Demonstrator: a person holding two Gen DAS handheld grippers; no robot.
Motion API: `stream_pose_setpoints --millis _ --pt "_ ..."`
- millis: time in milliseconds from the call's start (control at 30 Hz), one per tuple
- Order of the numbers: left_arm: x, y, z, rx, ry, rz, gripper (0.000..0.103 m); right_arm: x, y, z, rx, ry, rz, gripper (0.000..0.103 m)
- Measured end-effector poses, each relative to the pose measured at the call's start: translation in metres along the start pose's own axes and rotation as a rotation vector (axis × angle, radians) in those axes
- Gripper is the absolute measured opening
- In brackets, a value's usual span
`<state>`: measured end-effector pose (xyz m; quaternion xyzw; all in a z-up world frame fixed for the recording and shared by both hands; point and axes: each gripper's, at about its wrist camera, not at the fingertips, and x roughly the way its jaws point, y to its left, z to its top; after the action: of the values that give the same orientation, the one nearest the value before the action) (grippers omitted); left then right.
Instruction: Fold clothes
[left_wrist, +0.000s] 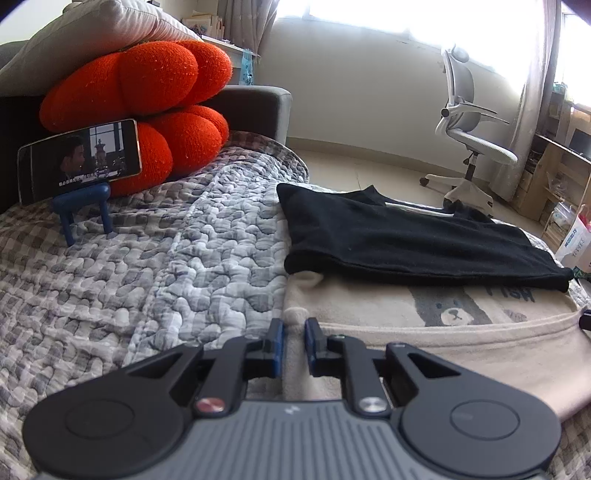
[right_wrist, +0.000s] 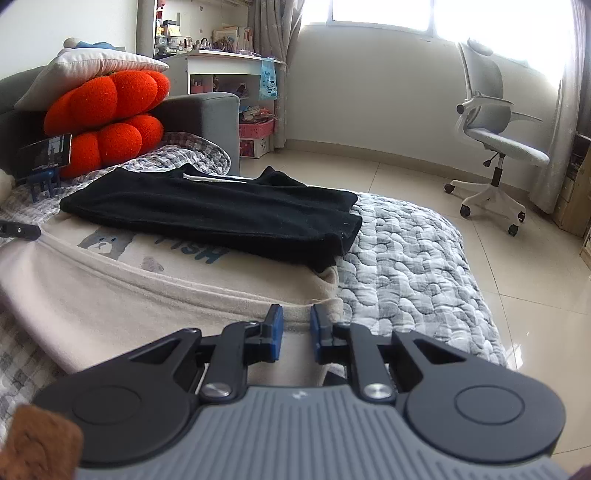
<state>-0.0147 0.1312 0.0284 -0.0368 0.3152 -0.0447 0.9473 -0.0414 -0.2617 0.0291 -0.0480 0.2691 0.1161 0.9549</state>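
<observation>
Daylight from the blown-out window (left_wrist: 388, 14) lights both views; fisheye edges bend, darkened corners.

A home bedroom: a bed (left_wrist: 147, 258) with a quilted checked cover, orange cushions (left_wrist: 140, 110) and a pillow (right_wrist: 92, 64), a cluttered white desk (right_wrist: 229, 62), an office chair (right_wrist: 491, 140), curtained windows.

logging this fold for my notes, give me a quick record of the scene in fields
surface: grey-and-white checked quilt
garment being folded: beige fleece garment with a bear print, lying flat
on top of it: folded black knit garment
left gripper: shut on the beige garment's near edge, at its left corner
right gripper: shut on the same edge, at the right corner
behind: orange knitted lobed cushions, phone on a blue stand
floor: white office chair
</observation>
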Motion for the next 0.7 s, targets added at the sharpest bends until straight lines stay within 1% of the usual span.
stream_pose_setpoints --millis 33,100,133,167,267,300,400,467,500,567,633,667,700 --pt "-0.004 0.003 0.001 -0.010 -0.005 -0.001 0.017 -0.006 0.000 0.000 0.006 -0.016 -0.003 0.028" --pt "-0.014 0.007 0.003 -0.023 -0.015 0.005 0.020 -0.019 0.000 0.000 0.018 -0.041 -0.002 0.036" --pt "-0.020 0.009 0.003 -0.022 -0.024 0.017 0.020 -0.026 0.000 -0.001 0.023 -0.053 -0.001 0.038" --pt "-0.026 0.009 0.004 -0.014 -0.034 0.028 0.020 -0.031 0.000 -0.001 0.030 -0.056 0.009 0.038" --pt "-0.046 0.005 0.004 0.018 -0.065 0.014 0.020 -0.045 -0.001 -0.003 0.055 -0.052 0.051 0.038" --pt "-0.052 0.002 0.004 0.032 -0.074 0.000 0.021 -0.047 -0.001 -0.003 0.066 -0.047 0.077 0.038" --pt "-0.064 -0.021 0.001 0.106 -0.077 -0.104 0.026 -0.045 0.011 -0.001 0.086 -0.021 0.194 0.038" --pt "-0.065 -0.039 -0.003 0.157 -0.069 -0.169 0.033 -0.039 0.026 0.001 0.065 0.009 0.273 0.038" --pt "-0.061 -0.046 -0.006 0.181 -0.057 -0.193 0.034 -0.034 0.035 0.002 0.049 0.029 0.312 0.038" --pt "-0.050 -0.061 -0.011 0.225 -0.013 -0.229 0.035 -0.024 0.051 0.003 0.016 0.063 0.354 0.038" --pt "-0.036 -0.069 -0.017 0.245 0.037 -0.248 0.035 -0.013 0.066 0.003 -0.015 0.100 0.386 0.038" --pt "-0.029 -0.071 -0.020 0.252 0.057 -0.242 0.035 -0.007 0.071 0.003 -0.028 0.121 0.399 0.038" --pt "-0.024 -0.072 -0.023 0.263 0.068 -0.216 0.035 -0.002 0.075 0.004 -0.040 0.128 0.399 0.038"
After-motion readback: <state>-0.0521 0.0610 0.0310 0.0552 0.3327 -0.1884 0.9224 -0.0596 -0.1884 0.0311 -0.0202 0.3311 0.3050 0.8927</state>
